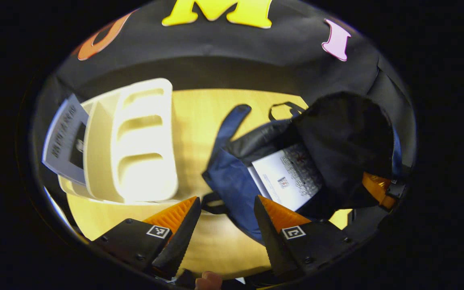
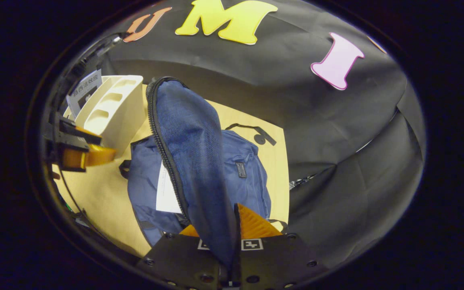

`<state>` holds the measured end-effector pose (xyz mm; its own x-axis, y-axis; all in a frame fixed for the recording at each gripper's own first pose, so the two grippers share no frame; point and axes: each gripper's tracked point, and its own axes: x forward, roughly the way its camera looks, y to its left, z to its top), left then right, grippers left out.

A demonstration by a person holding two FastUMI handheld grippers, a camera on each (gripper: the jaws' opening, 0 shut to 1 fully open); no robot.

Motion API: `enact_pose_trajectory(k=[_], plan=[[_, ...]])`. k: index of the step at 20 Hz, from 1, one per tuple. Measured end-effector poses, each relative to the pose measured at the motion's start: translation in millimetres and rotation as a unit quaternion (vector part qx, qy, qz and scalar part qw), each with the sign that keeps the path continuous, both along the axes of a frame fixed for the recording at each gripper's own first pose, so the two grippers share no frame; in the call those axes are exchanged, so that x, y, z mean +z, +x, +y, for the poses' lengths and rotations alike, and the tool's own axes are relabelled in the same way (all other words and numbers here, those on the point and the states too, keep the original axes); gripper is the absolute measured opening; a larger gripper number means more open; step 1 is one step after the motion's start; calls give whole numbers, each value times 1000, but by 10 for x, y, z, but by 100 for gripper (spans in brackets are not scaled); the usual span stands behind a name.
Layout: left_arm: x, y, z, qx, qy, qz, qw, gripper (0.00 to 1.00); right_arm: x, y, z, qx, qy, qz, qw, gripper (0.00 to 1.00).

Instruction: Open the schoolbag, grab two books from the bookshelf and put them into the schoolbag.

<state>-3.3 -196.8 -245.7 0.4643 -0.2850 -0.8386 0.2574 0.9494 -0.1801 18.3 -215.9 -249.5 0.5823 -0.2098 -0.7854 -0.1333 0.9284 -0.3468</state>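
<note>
Right claw (image 2: 232, 231) clamped on the schoolbag flap (image 2: 191, 153), holding it up; fabric soft, limp, folds over. Left claw (image 1: 226, 219) jaws apart, empty, above the open schoolbag (image 1: 232, 181) on the counter (image 1: 199, 117). One book (image 1: 286, 177) lies inside. Second book (image 1: 65, 139) leans in the bookshelf (image 1: 135, 141): thin, light, likely slippery; best pinched at its exposed top edge.

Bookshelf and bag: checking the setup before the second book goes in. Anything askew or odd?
Nothing is damaged. The book in the bookshelf leans outward, and the right tongs hold the bag flap up.
</note>
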Motion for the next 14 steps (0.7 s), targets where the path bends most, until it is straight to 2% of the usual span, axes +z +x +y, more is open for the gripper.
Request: enact_pose_trajectory(k=[3, 6, 7, 8, 11, 14], plan=[[258, 12, 241, 24, 6, -29, 999, 87, -11, -8, 30, -3, -1, 0, 1000, 0], [519, 108, 689, 47, 35, -61, 996, 87, -7, -15, 24, -9, -1, -1, 1000, 0], [581, 142, 822, 53, 47, -69, 995, 96, -10, -19, 23, -10, -2, -1, 1000, 1], [658, 157, 967, 56, 53, -73, 994, 92, -2, -15, 22, -11, -2, -2, 1000, 1], [902, 175, 1277, 74, 28, -59, 995, 96, -13, -27, 13, -20, 1, -3, 1000, 1], [1066, 324, 1741, 84, 34, -64, 994, 95, -29, -30, 54, -24, 4, -2, 1000, 1]])
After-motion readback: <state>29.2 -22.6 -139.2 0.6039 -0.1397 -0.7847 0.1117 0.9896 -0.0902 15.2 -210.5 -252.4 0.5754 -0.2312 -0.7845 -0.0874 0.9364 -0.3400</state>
